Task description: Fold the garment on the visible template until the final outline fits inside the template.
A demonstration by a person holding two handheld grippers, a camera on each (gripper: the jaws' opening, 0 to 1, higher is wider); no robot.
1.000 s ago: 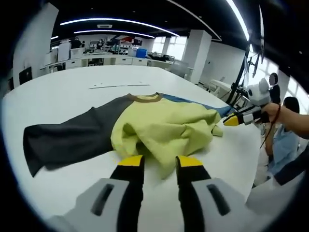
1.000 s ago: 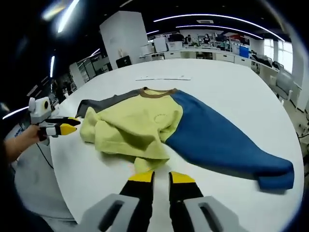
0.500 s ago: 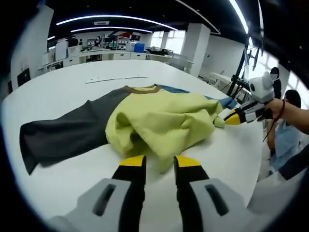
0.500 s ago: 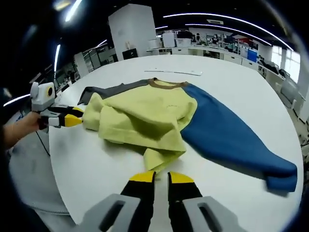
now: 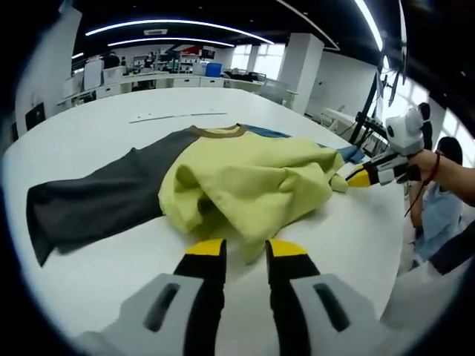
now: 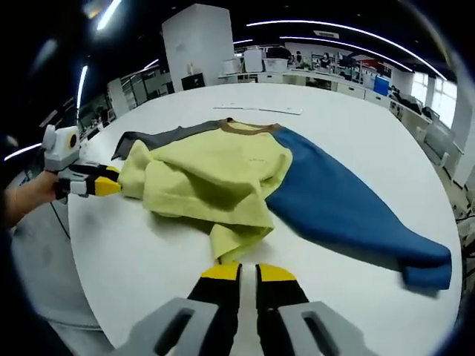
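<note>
Yellow-bodied garment (image 5: pixel 245 185), no legible writing

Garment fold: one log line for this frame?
garment: yellow body bunched, sleeves spread | left gripper: shut on hem | right gripper: shut on hem | table: white

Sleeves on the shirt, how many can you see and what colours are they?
2. The dark grey sleeve lies flat on the table on one side of the bunched yellow body; the blue sleeve lies spread out on the other side.
</note>
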